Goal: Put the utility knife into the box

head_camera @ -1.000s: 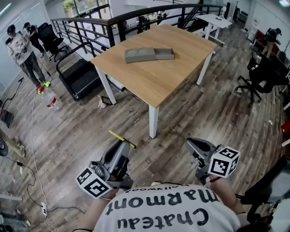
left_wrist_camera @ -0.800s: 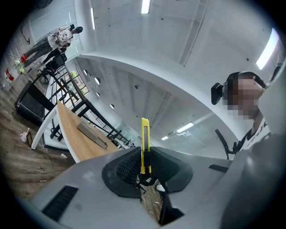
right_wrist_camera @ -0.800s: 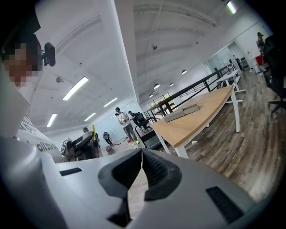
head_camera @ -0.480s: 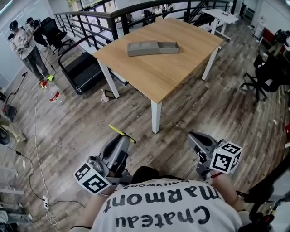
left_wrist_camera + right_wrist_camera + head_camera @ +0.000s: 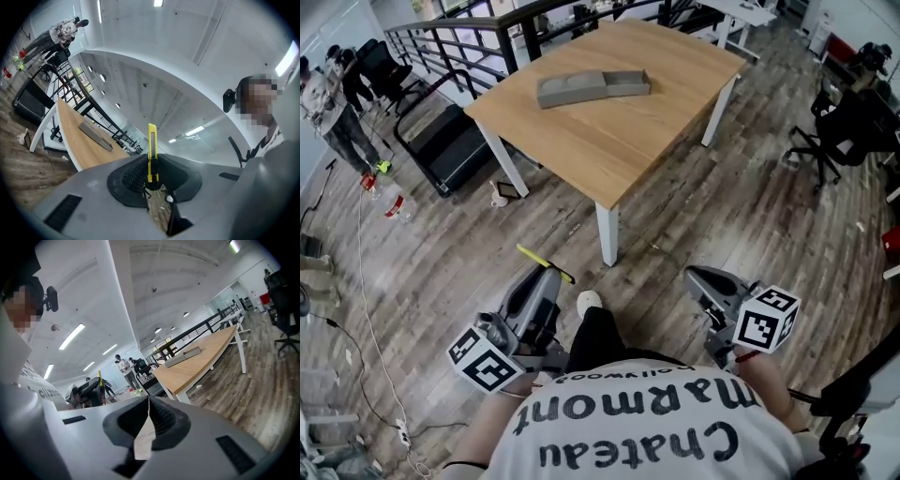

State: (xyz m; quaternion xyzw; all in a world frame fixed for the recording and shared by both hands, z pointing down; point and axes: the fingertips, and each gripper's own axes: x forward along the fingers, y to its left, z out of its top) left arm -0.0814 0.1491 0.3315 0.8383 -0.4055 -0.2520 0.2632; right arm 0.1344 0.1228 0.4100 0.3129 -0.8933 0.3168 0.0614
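Observation:
A yellow utility knife point(image 5: 546, 263) sticks out from the tips of my left gripper point(image 5: 549, 275), which is shut on it low in the head view. In the left gripper view the knife point(image 5: 151, 149) stands upright between the pads of that gripper point(image 5: 150, 182). The grey box point(image 5: 592, 87) lies on the far side of the wooden table point(image 5: 619, 150), well ahead of both grippers, and it also shows in the gripper views as a flat grey box point(image 5: 95, 136) point(image 5: 182, 356). My right gripper point(image 5: 695, 277) is shut with nothing in it, its jaws closed together point(image 5: 148, 401).
A treadmill point(image 5: 441, 141) and a black railing point(image 5: 478, 42) stand left of the table. Two people point(image 5: 328, 103) are at the far left, with a bottle point(image 5: 394, 206) on the floor nearby. An office chair point(image 5: 844, 131) is at the right. My foot point(image 5: 590, 302) shows between the grippers.
The table and box have shifted left and a little nearer in the head view. A leg and foot have come into sight between the grippers. Both grippers hold as before.

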